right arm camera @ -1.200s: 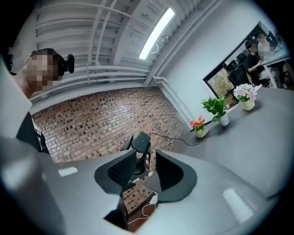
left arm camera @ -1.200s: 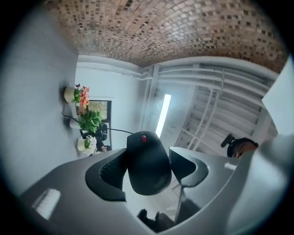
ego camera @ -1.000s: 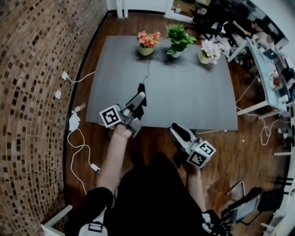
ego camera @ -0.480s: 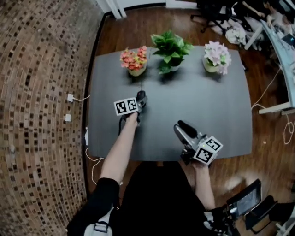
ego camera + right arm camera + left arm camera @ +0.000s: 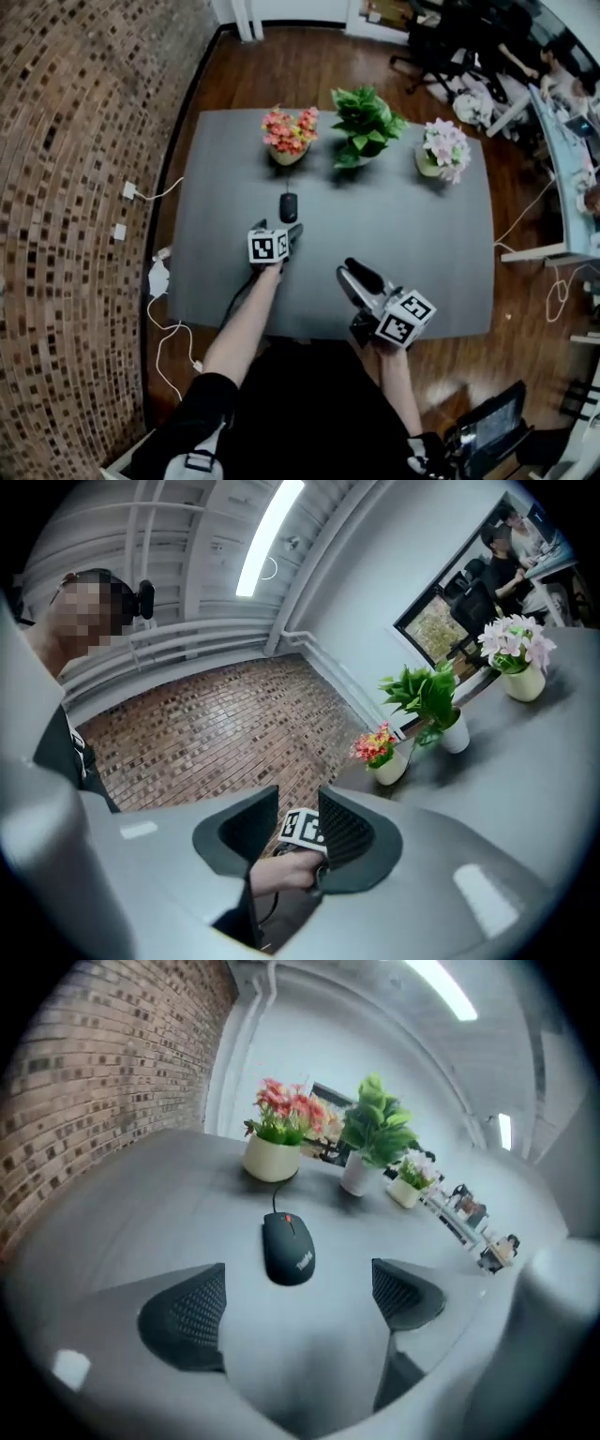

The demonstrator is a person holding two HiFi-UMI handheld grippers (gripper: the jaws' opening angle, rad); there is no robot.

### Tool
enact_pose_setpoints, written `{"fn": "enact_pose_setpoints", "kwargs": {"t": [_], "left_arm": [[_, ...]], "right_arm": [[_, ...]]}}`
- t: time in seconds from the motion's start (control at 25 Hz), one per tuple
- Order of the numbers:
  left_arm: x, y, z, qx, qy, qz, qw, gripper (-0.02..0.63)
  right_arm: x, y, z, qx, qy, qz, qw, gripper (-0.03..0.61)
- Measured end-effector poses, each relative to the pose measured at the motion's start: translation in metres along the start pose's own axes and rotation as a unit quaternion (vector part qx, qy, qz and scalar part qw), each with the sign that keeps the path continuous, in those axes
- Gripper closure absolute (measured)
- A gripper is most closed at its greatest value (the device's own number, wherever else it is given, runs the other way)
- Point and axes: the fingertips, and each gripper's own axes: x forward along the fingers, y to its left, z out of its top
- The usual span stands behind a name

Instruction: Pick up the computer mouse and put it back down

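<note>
Seemingly the put-down is done: the computer mouse (image 5: 288, 206) lies flat on the grey table (image 5: 422, 244), at twelve o'clock from the left gripper (image 5: 292, 231). Its jaws have just been opening and stand wide, touching nothing. The right gripper (image 5: 353, 274), at five o'clock from the mouse, is slightly parted and empty. Where the mouse's cable ends, near the flowerpot (image 5: 286, 155), I cannot make out.
</note>
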Motion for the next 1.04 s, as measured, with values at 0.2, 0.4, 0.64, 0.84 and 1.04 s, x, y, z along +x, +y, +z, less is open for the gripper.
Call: {"fn": "enact_pose_setpoints", "kwargs": {"t": [0.2, 0.4, 0.64, 0.84, 1.04], "left_arm": [[-0.266, -0.052, -0.023, -0.139, -0.243, -0.324, 0.9034, 0.38], [-0.386, -0.112, 0.018, -0.034, -0.313, -0.467, 0.8261, 0.48], [-0.421, -0.188, -0.015, -0.035, -0.307, -0.502, 0.8083, 0.483], [-0.44, -0.252, -0.047, -0.019, -0.315, -0.491, 0.812, 0.488], [-0.453, -0.323, -0.081, -0.017, -0.318, -0.495, 0.8086, 0.509]], "right_arm": [[0.057, 0.1, -0.046, -0.017, 0.032, 0.039, 0.999, 0.468], [0.049, 0.163, -0.066, -0.088, 0.005, 0.0, 0.996, 0.578], [-0.007, 0.199, -0.068, -0.137, -0.011, -0.002, 0.991, 0.578], [-0.083, 0.202, -0.072, -0.122, -0.03, 0.015, 0.992, 0.578], [-0.161, 0.192, -0.073, -0.108, -0.046, 0.025, 0.993, 0.578]]}}
